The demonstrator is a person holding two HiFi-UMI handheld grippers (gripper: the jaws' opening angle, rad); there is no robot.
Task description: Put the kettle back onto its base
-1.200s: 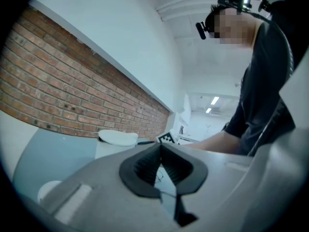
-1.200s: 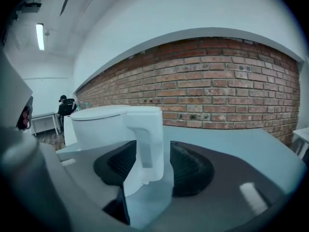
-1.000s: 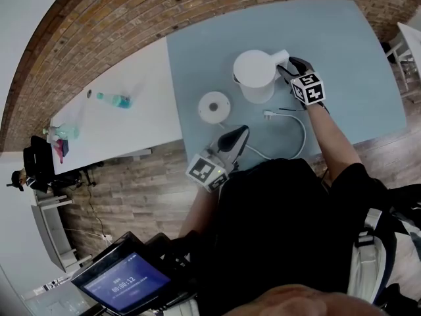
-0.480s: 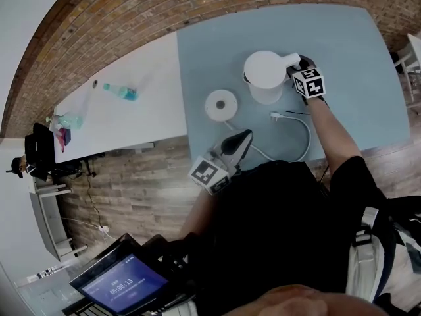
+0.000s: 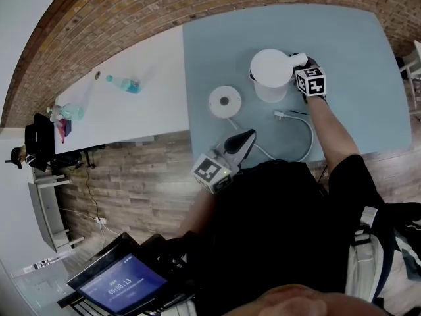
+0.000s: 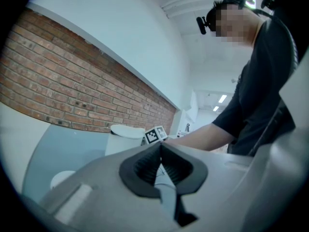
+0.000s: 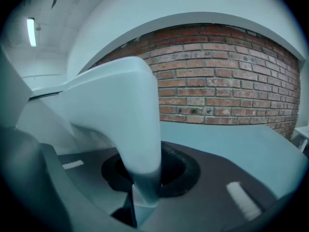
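A white kettle (image 5: 271, 74) stands on the blue table (image 5: 348, 58), just right of its round white base (image 5: 224, 101) and apart from it. My right gripper (image 5: 301, 63) is at the kettle's right side. Its jaws have just been closing, and in the right gripper view the white handle (image 7: 130, 115) fills the gap between the dark pads (image 7: 181, 170). My left gripper (image 5: 245, 137) hovers at the table's near edge, shut and holding nothing. It looks toward the kettle (image 6: 123, 138) and the base (image 6: 63, 178).
The base's white cord (image 5: 301, 140) loops on the table in front of the kettle, ending in a plug (image 5: 279, 115). A white table (image 5: 131, 110) on the left carries a blue bottle (image 5: 125, 84). A brick wall (image 5: 164, 5) runs behind both tables.
My right gripper has slid in along the kettle's handle and its jaws have closed round it. The kettle, the base and my left gripper keep their places.
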